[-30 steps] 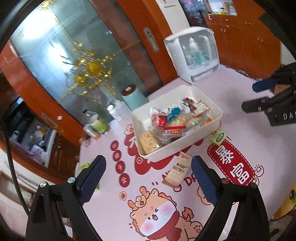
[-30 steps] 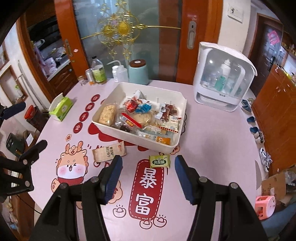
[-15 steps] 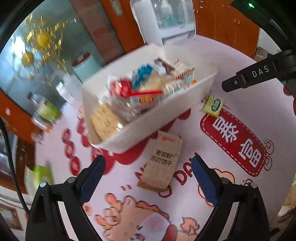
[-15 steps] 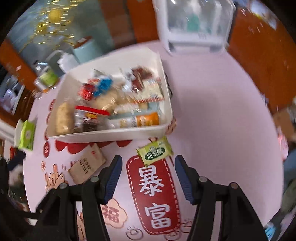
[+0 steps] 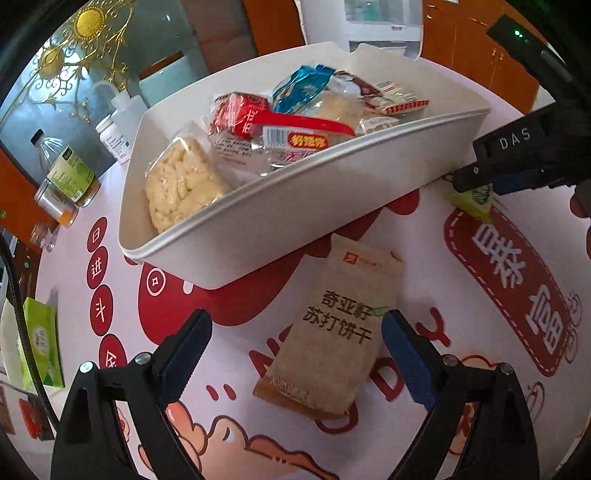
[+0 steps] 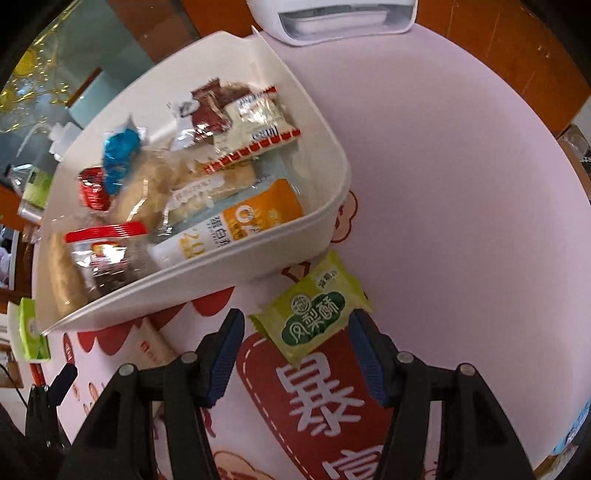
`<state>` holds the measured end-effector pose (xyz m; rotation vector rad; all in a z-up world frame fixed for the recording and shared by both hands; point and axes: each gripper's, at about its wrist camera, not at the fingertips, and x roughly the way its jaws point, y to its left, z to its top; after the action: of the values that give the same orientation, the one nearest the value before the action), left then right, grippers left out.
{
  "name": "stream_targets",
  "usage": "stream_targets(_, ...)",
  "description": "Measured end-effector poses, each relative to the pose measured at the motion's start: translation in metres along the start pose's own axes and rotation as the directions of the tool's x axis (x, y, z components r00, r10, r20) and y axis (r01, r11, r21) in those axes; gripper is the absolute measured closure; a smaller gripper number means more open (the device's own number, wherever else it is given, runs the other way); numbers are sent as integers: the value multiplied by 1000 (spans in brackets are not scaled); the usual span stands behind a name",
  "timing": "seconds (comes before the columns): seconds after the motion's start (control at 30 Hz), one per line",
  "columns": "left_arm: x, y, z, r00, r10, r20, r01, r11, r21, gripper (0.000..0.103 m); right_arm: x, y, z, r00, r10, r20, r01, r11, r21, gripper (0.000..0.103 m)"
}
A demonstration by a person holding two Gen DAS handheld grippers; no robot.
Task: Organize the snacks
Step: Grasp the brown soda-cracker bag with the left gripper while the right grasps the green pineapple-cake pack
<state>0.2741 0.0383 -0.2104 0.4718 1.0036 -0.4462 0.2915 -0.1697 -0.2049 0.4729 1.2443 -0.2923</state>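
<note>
While the white bin (image 5: 295, 206) already holds a heap of wrapped snacks, two packets lie outside it on the pink printed tablecloth (image 6: 461, 192): a tan cracker packet (image 5: 332, 332) and a small green pastry packet (image 6: 314, 314). In the left wrist view the tan packet lies flat at about 6 o'clock from the bin, its top end just beside the bin's near wall, with bare cloth at its 3 o'clock and 9 o'clock sides. The left gripper (image 5: 295, 343) stands wide open, a blue pad on either side of the packet's lower half; its right-hand pad sits close against the packet's edge, though whether it touches I cannot tell, and the left-hand pad is clearly apart. In the right wrist view the green packet lies at roughly 5 o'clock from the bin's corner, tilted, its upper corner just beside the bin wall. The right gripper (image 6: 297, 339) is open about halfway, its pads flanking the packet without pressing it. A broad sweep of empty cloth opens from 1 o'clock to 4 o'clock of that packet, out to the table's curved edge. A white countertop appliance (image 6: 332, 18) stands beyond the bin at 12 o'clock, and bottles (image 5: 70, 173) and a green tissue pack (image 5: 40, 343) sit near the table's 9 o'clock rim in the left wrist view.
</note>
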Motion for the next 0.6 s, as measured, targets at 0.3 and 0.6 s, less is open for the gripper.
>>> stream_targets(0.3,19,0,1,1000,1,4,-1,1000,-22,10,14,6,-4,997,-76,26,75,997,30,44)
stream_targets(0.6,24,2,2,998,-56,-12,55,997,-59,10,19,-8,-5,996,-17,86,16,1000,3,49)
